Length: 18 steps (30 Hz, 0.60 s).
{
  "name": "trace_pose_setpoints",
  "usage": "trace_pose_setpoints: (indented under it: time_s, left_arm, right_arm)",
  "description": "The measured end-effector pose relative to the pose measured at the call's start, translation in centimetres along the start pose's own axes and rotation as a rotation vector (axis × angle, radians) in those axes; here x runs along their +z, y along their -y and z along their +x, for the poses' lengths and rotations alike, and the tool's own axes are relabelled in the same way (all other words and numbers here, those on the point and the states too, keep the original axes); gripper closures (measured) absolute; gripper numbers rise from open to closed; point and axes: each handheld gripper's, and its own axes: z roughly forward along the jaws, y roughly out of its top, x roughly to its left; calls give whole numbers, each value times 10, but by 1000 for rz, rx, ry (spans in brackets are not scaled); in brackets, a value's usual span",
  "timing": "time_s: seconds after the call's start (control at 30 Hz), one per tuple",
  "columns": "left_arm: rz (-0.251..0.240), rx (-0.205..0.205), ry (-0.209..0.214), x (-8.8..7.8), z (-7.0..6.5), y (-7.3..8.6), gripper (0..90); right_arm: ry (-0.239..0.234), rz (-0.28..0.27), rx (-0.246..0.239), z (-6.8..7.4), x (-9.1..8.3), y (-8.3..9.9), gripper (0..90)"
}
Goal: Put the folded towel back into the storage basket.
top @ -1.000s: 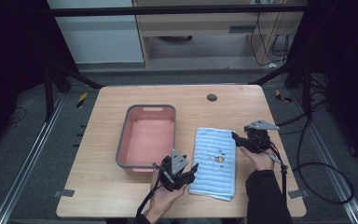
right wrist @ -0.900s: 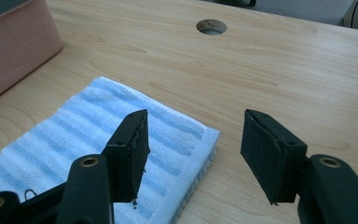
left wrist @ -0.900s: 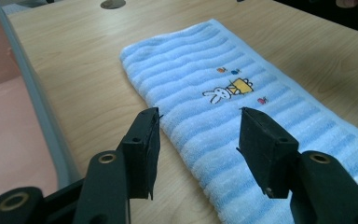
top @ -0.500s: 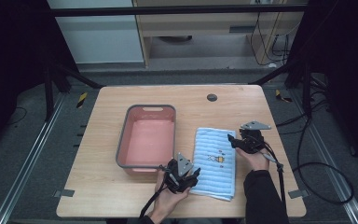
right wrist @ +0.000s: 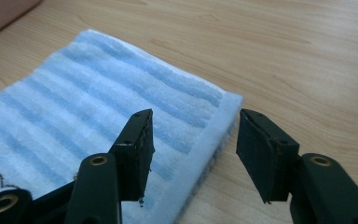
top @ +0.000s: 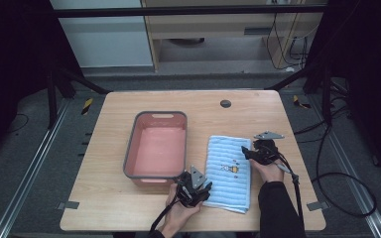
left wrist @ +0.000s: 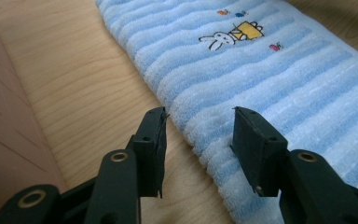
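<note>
Fingers (left wrist: 154,140) of both grippers closing, astride towel (top: 228,171) edges, bunny motif (left wrist: 233,35) close-up, basin (top: 156,146) overhead.

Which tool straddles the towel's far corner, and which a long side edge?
The right tool straddles the far right corner of the towel. The left tool straddles the left long edge, near its front end.

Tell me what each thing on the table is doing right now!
Blue striped towel: folded, lying flat on the table, not lifted.
Pink tub: upright, nothing in it.
Left gripper: jaws open and just been closing, straddling the towel's long edge, not pinching yet.
Right gripper: jaws open and just been closing, straddling the towel's edge near a corner, not pinching yet.
</note>
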Motion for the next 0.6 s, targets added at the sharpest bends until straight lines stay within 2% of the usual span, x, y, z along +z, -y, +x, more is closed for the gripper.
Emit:
trace_pose_setpoints:
  time_s: [0.37, 0.6]
  left_arm:
    - [25, -10, 8, 6, 0, 4, 580]
    - [32, -29, 11, 8, -1, 4, 604]
  right_arm:
    - [-1, 46, -4, -1, 8, 6, 482]
    - [-12, 75, -2, 1, 13, 9, 524]
